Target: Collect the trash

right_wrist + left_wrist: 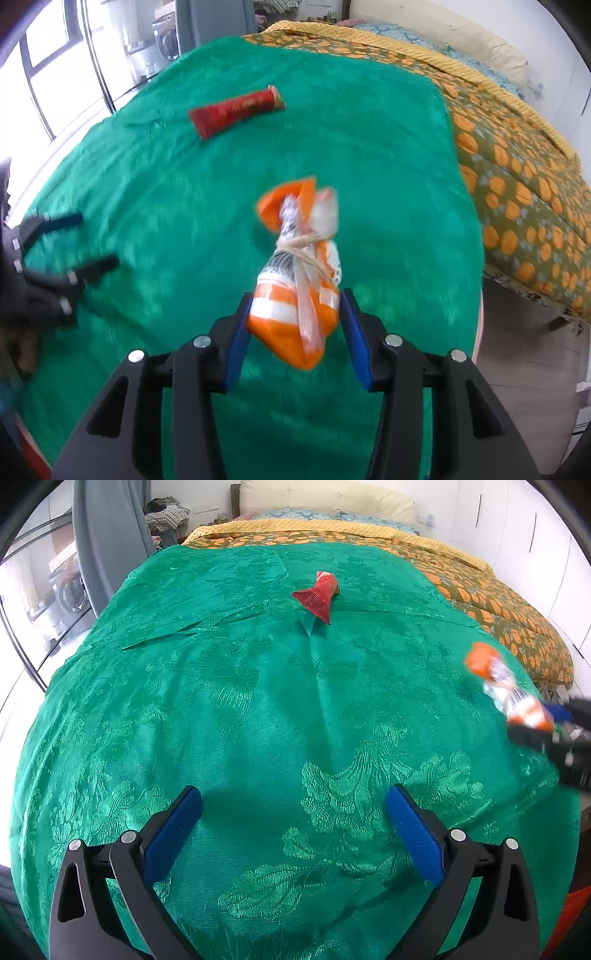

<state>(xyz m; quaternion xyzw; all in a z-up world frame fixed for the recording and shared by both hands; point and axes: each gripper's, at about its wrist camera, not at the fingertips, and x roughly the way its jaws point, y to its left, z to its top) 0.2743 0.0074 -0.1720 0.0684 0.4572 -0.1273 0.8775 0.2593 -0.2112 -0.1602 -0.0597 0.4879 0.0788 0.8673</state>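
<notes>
The right hand-held gripper (295,321) pinched the orange bag (295,295) low, above the green cloth (388,155), apparently by thin plastic that might slip, while the left hand-held gripper (293,823) hung spread and empty, well short of the red wrapper (317,594).

Wrapper (318,597) on cloth (229,701), mid-bed (498,602).

Glossy plastic wrapper (295,273); woven green cloth (258,709).
</notes>
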